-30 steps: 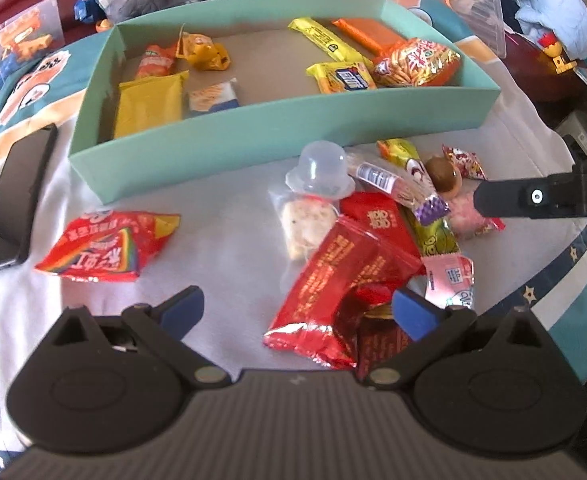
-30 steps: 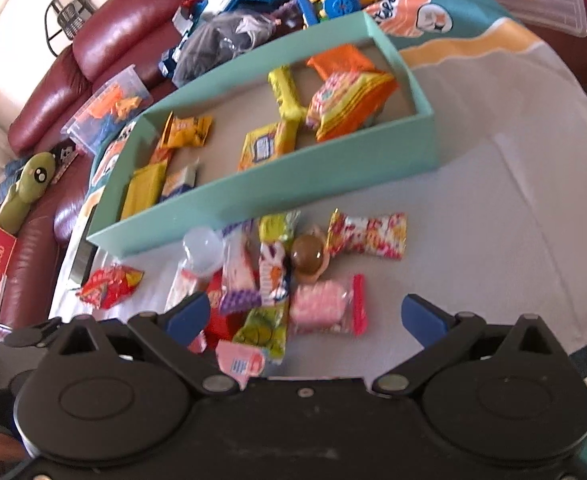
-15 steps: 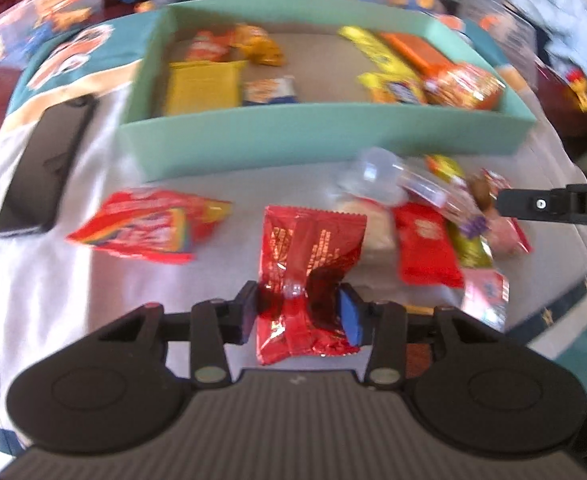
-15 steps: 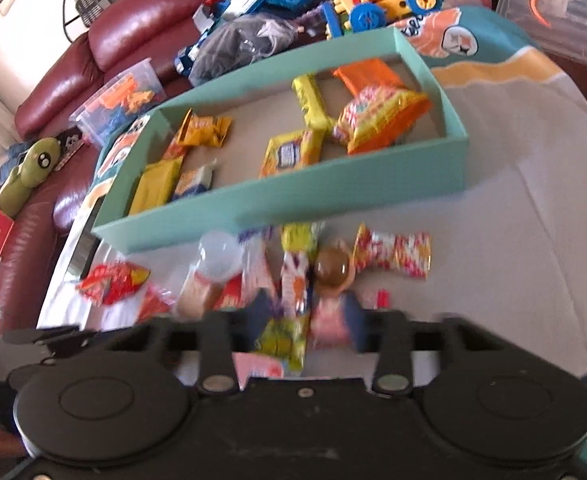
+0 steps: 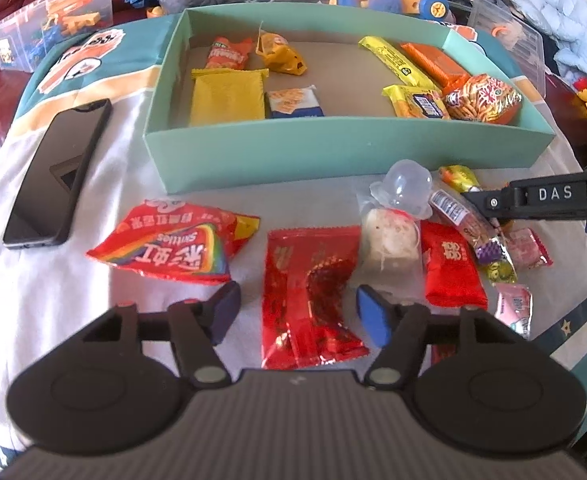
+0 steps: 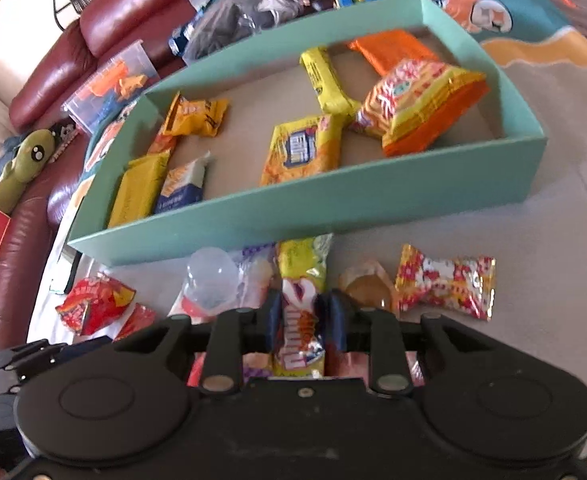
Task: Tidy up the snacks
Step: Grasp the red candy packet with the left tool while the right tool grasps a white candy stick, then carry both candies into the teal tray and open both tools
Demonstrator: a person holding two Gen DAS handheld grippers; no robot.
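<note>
A teal box (image 5: 333,152) (image 6: 333,216) holds several snacks. Loose snacks lie on the cloth in front of it. My left gripper (image 5: 295,312) is open, its blue pads on either side of a shiny red packet (image 5: 309,292) that lies flat on the cloth. A Skittles bag (image 5: 173,246) lies to its left. My right gripper (image 6: 303,318) is shut on a yellow-green candy packet (image 6: 301,300) and holds it just in front of the box wall. The right gripper's arm (image 5: 549,200) shows at the right edge of the left wrist view.
A black phone (image 5: 59,172) lies left of the box. A clear cup (image 5: 407,188), a small red packet (image 5: 451,268), a red-white wrapped candy (image 6: 445,280) and other sweets lie nearby. Toys, plastic bins and a red sofa (image 6: 73,60) stand behind the box.
My left gripper, shut on the red packet half a second ago, has opened; the packet lies on the cloth. My right gripper has closed on the yellow-green packet and moved toward the box.
</note>
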